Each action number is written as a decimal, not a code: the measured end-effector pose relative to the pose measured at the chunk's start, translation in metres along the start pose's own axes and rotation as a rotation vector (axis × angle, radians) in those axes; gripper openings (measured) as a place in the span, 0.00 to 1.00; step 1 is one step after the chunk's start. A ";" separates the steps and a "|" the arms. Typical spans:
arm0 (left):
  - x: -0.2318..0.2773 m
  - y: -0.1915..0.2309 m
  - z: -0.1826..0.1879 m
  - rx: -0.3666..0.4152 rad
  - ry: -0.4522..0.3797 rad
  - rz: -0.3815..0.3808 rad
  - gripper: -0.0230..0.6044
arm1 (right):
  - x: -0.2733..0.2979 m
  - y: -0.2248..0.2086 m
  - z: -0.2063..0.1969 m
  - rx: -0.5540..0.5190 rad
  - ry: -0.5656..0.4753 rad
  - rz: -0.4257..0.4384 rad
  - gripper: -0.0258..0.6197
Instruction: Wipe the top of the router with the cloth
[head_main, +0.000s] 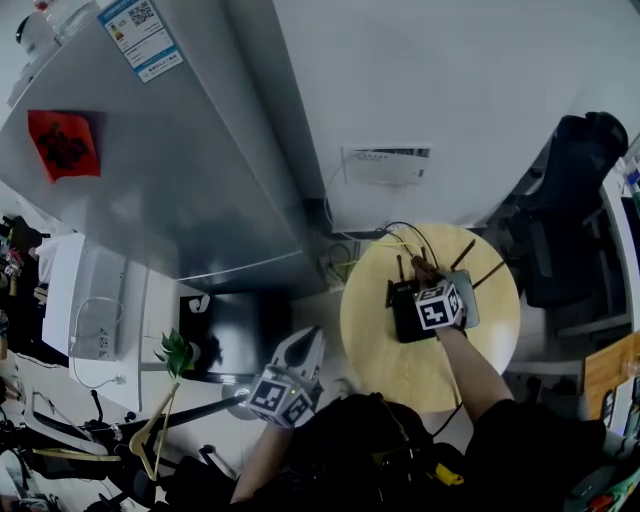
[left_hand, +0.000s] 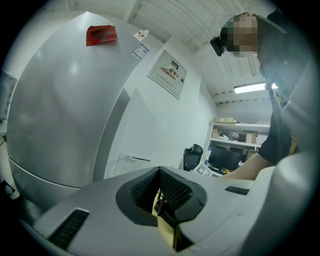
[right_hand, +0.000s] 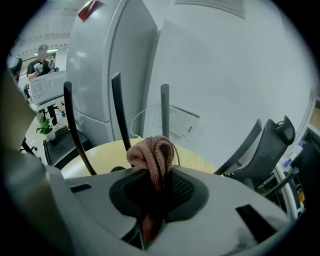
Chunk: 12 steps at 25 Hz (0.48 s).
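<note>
Over the router (head_main: 408, 318) on the counter (head_main: 400, 372), the right gripper (right_hand: 155, 190) clenches the bunched cloth (right_hand: 152, 155) in its fingers; the antennas (right_hand: 119, 110) could snag it; the left gripper (left_hand: 162, 202), fingers clenched empty, braces nothing.

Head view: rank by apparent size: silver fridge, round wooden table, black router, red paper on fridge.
1. silver fridge
2. round wooden table
3. black router and red paper: about alike; router partly covered by the right gripper.

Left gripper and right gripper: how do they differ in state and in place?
The right gripper has its jaws shut on a pink cloth; the left gripper has its jaws together, empty. The right gripper is over the router on the round table; the left gripper hangs beside that table. Shared: both are shut.
</note>
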<state>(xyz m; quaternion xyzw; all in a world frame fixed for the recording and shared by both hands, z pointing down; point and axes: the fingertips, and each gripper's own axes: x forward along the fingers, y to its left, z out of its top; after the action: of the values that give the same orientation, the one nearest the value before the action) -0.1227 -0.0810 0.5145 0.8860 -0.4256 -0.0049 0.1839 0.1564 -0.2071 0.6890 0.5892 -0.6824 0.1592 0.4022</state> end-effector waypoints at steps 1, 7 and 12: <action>-0.002 -0.001 0.000 0.003 -0.001 -0.005 0.04 | -0.005 -0.001 0.006 0.005 -0.021 -0.003 0.14; -0.009 -0.002 0.009 0.010 -0.034 -0.013 0.04 | -0.021 0.002 0.023 0.033 -0.125 -0.024 0.14; -0.010 -0.007 0.011 0.030 -0.050 -0.041 0.04 | -0.040 -0.001 0.040 0.040 -0.214 -0.040 0.14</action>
<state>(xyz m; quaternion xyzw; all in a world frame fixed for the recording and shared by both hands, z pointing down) -0.1253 -0.0729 0.5008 0.8967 -0.4120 -0.0245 0.1598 0.1417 -0.2082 0.6343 0.6242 -0.7064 0.1009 0.3181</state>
